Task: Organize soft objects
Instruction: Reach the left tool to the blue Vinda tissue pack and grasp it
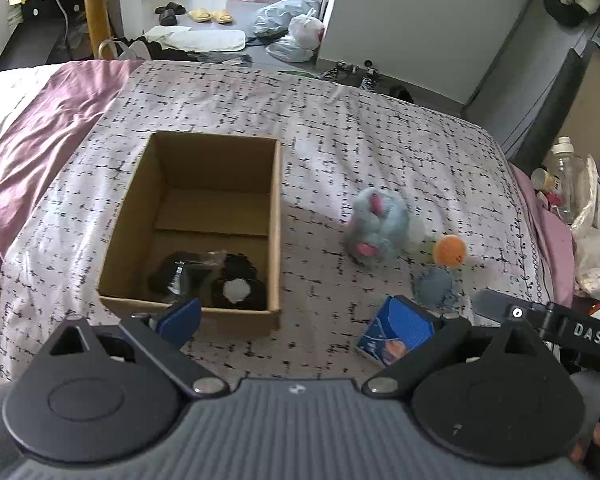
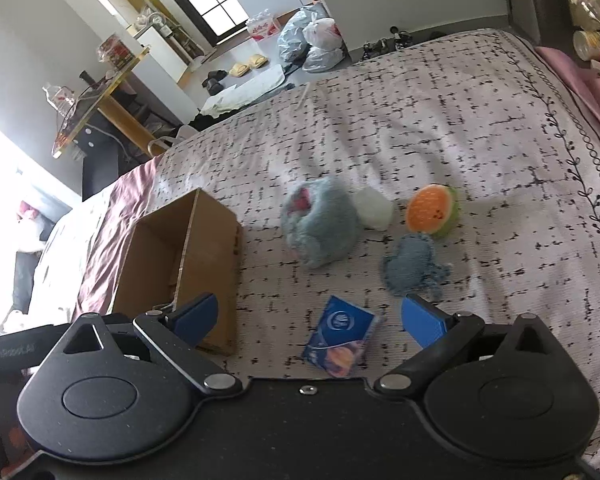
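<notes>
An open cardboard box (image 1: 204, 216) (image 2: 188, 264) stands on the bed and holds a black soft item (image 1: 216, 280). To its right lie a fluffy blue plush (image 1: 378, 226) (image 2: 320, 226), an orange slice plush (image 1: 451, 251) (image 2: 432, 210), a blue knitted piece (image 1: 434, 284) (image 2: 414, 266), a white soft lump (image 2: 374, 208) and a blue tissue pack (image 1: 396, 332) (image 2: 340, 338). My left gripper (image 1: 296, 320) is open and empty near the box's front wall. My right gripper (image 2: 310, 318) is open and empty, above the tissue pack.
The patterned bedspread (image 1: 260, 104) covers the bed, with a purple sheet (image 1: 40, 128) at the left. Bottles and clutter (image 1: 564, 184) stand at the right bedside. Bags, slippers and a yellow table (image 1: 96, 8) are on the floor beyond.
</notes>
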`<state>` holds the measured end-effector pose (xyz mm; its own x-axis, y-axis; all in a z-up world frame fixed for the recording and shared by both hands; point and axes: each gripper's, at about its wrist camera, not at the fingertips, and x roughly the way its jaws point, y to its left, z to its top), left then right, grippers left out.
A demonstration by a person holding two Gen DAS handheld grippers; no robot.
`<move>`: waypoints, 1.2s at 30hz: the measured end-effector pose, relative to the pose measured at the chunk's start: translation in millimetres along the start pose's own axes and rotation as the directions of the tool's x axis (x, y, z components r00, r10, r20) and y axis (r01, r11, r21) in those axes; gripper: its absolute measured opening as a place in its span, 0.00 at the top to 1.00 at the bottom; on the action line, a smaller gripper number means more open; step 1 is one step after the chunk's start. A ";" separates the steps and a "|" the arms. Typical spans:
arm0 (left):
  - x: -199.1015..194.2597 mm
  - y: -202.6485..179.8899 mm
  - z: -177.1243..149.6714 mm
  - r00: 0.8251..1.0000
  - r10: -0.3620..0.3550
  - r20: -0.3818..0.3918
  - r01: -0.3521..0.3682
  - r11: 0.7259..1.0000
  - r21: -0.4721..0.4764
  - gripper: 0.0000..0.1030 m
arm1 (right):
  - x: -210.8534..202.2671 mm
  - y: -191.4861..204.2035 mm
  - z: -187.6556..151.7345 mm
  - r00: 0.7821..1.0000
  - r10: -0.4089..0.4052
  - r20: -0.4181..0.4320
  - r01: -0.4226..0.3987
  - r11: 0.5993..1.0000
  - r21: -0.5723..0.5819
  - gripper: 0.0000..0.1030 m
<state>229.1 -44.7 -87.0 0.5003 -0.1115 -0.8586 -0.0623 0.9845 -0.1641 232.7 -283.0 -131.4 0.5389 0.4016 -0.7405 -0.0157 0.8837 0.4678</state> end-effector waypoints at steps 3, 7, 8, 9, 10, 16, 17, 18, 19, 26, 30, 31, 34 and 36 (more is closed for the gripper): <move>2.3 -10.8 -3.7 1.000 -0.002 0.001 0.002 1.000 0.002 0.03 | -0.5 -12.3 -0.2 1.000 -0.008 -0.002 0.008 1.000 0.011 0.04; 6.9 -23.1 -6.3 1.000 -0.016 0.001 0.016 1.000 0.000 0.04 | -1.4 -26.0 0.5 1.000 -0.018 0.001 0.018 1.000 0.016 0.04; 8.1 -26.3 -6.7 1.000 -0.020 0.003 0.020 1.000 -0.003 0.04 | -1.5 -29.0 1.0 1.000 -0.016 0.002 0.016 1.000 0.017 0.04; 9.1 -29.8 -7.3 1.000 -0.022 0.006 0.022 1.000 -0.003 0.04 | -1.4 -31.9 1.4 1.000 -0.013 0.003 0.013 1.000 0.018 0.05; 10.4 -34.0 -7.6 1.000 -0.026 0.011 0.026 1.000 0.001 0.04 | -1.1 -34.1 1.6 1.000 -0.011 0.005 0.011 1.000 0.016 0.06; 22.7 -56.3 -11.0 0.999 -0.042 0.014 0.042 0.998 0.036 0.06 | 9.0 -53.2 4.6 1.000 -0.008 -0.006 0.008 1.000 0.029 0.21; 25.6 -60.1 -12.1 0.999 -0.039 0.013 0.039 0.998 0.045 0.06 | 11.6 -57.3 4.6 1.000 -0.004 -0.006 0.005 0.999 0.035 0.22; 29.2 -64.6 -13.8 0.999 -0.042 0.010 0.041 0.998 0.057 0.07 | 13.3 -61.5 4.3 1.000 0.001 -0.002 -0.001 0.999 0.042 0.25; 32.9 -68.3 -15.2 0.999 -0.049 0.006 0.049 0.997 0.064 0.08 | 16.1 -66.2 3.5 1.000 0.008 0.002 -0.008 0.999 0.052 0.27; 72.6 -87.4 -32.8 0.995 -0.069 -0.068 0.075 0.993 0.092 0.19 | 39.8 -84.5 7.3 0.997 0.064 -0.031 -0.060 0.992 0.113 0.42; 105.9 -92.0 -39.8 0.991 -0.064 -0.120 0.075 0.992 0.097 0.23 | 55.0 -86.6 6.7 0.995 0.076 -0.065 -0.068 0.991 0.112 0.45; 113.5 -91.7 -40.5 0.989 -0.059 -0.134 0.072 0.993 0.094 0.27 | 58.7 -87.2 6.4 0.994 0.079 -0.074 -0.070 0.991 0.112 0.45; 136.0 -90.4 -41.7 0.981 -0.070 -0.183 0.085 0.994 0.075 0.28 | 66.4 -88.3 6.9 0.992 0.090 -0.088 -0.080 0.990 0.116 0.47; 147.0 -92.2 -41.8 0.979 -0.061 -0.196 0.080 0.993 0.088 0.28 | 70.1 -89.3 7.1 0.991 0.096 -0.090 -0.086 0.989 0.117 0.47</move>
<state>272.3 -157.6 -218.4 0.3243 -0.1959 -0.9254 0.0539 0.9806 -0.1887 277.9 -335.4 -221.6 0.4573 0.5048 -0.7322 0.0368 0.8119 0.5827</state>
